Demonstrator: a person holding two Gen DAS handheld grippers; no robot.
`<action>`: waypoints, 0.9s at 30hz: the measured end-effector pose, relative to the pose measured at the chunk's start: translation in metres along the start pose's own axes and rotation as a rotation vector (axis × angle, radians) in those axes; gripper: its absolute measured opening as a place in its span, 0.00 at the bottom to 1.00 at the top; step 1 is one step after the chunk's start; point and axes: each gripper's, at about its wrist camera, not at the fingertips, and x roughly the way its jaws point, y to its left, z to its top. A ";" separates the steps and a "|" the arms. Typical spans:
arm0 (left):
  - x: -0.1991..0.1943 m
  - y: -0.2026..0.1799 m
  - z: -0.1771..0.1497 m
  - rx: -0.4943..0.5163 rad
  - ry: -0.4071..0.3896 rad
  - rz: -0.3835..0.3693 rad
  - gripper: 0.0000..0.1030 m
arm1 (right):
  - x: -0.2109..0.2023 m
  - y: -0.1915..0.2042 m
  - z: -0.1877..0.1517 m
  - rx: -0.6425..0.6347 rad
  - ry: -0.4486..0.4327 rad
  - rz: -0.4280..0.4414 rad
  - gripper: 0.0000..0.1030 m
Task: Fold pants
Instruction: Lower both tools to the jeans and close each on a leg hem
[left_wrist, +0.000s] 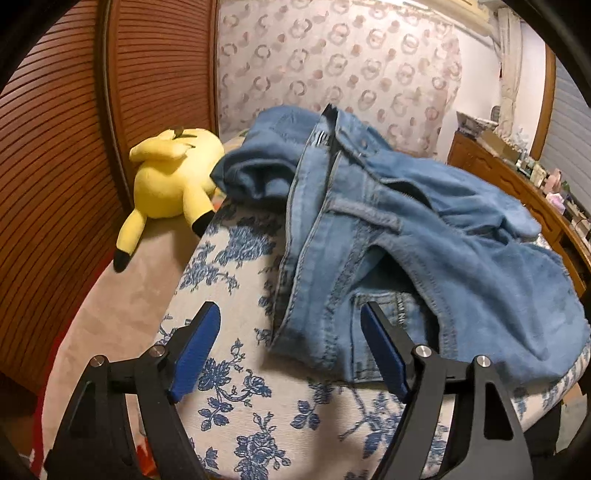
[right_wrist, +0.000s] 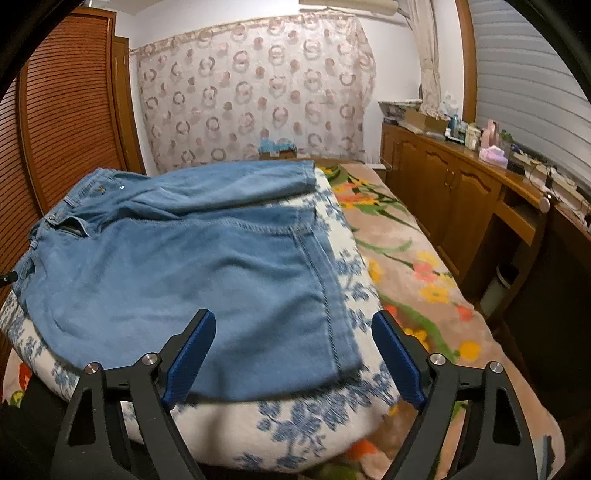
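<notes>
Light blue denim pants (left_wrist: 424, 236) lie on a white cloth with blue flowers (left_wrist: 236, 369). In the left wrist view the waistband end faces me, rumpled, with the fly open. My left gripper (left_wrist: 290, 314) is open and empty, its fingers straddling the near waist edge just above the cloth. In the right wrist view the pants (right_wrist: 192, 258) lie flatter, legs folded over each other, waistband at the far left. My right gripper (right_wrist: 293, 321) is open and empty, just above the near leg hem.
A yellow plush toy (left_wrist: 173, 181) lies on the bed at the left, touching the pants. A louvred wooden wardrobe (left_wrist: 74, 129) stands at the left. A floral blanket (right_wrist: 413, 266) covers the bed. A wooden cabinet (right_wrist: 443, 173) with clutter runs along the right.
</notes>
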 end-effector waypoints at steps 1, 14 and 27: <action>0.002 0.000 -0.001 0.001 0.005 0.003 0.77 | 0.000 -0.003 0.000 0.001 0.011 0.001 0.82; 0.016 -0.002 -0.009 0.030 0.045 0.007 0.73 | -0.006 -0.021 0.006 0.044 0.081 0.042 0.63; 0.022 0.000 -0.006 0.037 0.032 -0.022 0.57 | -0.001 -0.022 0.003 0.011 0.060 0.033 0.24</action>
